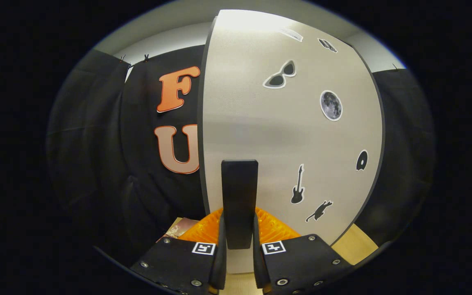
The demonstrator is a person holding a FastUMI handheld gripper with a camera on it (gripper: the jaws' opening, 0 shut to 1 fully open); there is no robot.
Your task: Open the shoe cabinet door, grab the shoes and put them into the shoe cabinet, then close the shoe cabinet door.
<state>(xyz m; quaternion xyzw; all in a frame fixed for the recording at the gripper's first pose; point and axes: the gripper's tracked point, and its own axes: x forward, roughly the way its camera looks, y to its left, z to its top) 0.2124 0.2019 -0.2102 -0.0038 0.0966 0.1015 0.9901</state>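
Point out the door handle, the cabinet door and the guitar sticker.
door handle [239,196], gripper view, middle of the bar
cabinet door [252,123], gripper view, bare panel
guitar sticker [297,193], gripper view, body

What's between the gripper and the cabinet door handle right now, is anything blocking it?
Nothing visible. The black handle on the shoe cabinet door already sits between the two fingers of the gripper, which close in on both its sides. Whether they press on it cannot be told.
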